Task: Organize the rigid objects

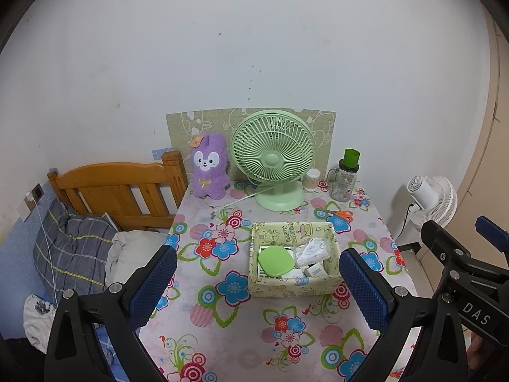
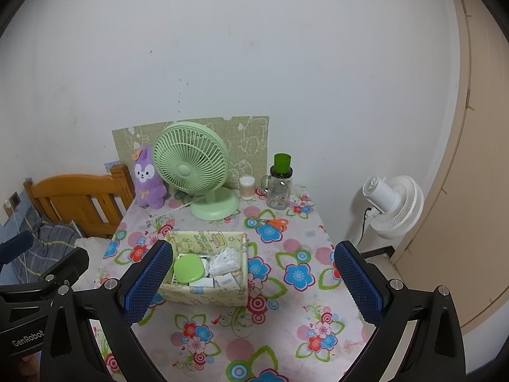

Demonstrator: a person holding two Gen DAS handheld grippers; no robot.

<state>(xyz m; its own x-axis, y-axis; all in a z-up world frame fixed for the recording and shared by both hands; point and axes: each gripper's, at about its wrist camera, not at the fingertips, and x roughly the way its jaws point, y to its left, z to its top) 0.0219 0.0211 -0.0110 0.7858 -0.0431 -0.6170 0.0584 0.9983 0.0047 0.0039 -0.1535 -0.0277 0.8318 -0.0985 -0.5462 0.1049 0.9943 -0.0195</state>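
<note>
Two handheld grippers, both above the near edge of a floral-print tablecloth (image 1: 222,305): left gripper (image 1: 257,283) spread wide, empty; right gripper (image 2: 253,281) likewise wide, empty. One pale yellow patterned open box (image 1: 288,286) at table centre, containing a round green plastic case (image 1: 276,260), white crumpled packets (image 1: 313,248) and small white cartons (image 1: 313,269). Behind the box: orange-handled scissors (image 1: 340,214), mint-green desk fan (image 1: 273,156), purple plush rabbit (image 1: 210,165), clear glass jar with green cup on top (image 1: 345,176).

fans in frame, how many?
2. Green desk fan stands at the back of the table, beside the purple plush. White fan stands off the table's right side, by the wall.
</note>
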